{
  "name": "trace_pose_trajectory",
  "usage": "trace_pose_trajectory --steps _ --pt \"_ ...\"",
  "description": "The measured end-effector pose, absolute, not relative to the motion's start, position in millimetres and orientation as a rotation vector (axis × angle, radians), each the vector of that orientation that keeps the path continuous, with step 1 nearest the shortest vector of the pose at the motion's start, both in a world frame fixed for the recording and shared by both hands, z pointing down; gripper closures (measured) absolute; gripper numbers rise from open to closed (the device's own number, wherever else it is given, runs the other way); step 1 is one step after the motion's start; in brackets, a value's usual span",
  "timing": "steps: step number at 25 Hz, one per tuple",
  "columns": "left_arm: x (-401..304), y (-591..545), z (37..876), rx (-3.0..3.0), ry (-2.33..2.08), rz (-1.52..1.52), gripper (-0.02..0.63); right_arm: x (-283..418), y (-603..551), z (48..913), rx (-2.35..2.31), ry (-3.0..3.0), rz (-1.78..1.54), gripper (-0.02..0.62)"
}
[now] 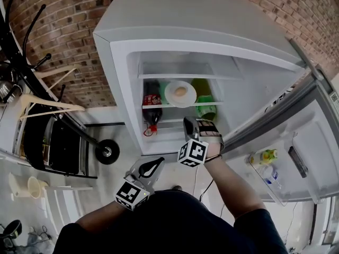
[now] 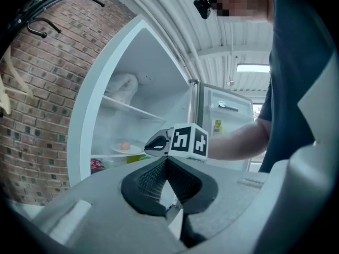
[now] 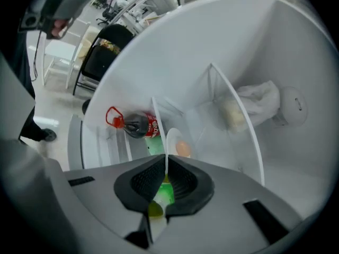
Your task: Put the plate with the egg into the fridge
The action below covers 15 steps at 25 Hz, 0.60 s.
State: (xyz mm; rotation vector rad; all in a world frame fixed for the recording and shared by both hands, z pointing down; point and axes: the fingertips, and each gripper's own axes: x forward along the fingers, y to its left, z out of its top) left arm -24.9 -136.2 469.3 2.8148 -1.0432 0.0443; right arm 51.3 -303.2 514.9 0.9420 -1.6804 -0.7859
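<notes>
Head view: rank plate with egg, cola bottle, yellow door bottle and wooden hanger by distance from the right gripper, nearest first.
1. Plate with egg: on the fridge shelf, just ahead of the right gripper.
2. Cola bottle: left of the plate.
3. Yellow door bottle: in the door rack, right.
4. Wooden hanger: far left.

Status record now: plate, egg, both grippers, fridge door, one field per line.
plate: on a glass shelf in the fridge, near its front edge
egg: on the plate
right gripper: shut, empty, just outside the shelf, apart from the plate
left gripper: shut, empty, low, outside the fridge
fridge door: open
also inside: cola bottle, green bottle
</notes>
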Motion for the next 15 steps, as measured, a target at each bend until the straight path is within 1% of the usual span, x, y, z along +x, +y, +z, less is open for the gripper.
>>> trace_pose_trajectory --steps 6,15 --pt "-17.2 -138.2 465.1 2.835 -1.002 0.040 0.601 42.8 -249.3 509.7 0.967 -1.801 -0.724 0.577" --pt "-10.7 -135.6 459.9 2.863 -0.976 0.042 0.601 20.2 -184.0 495.9 1.034 -2.202 -0.424 0.584"
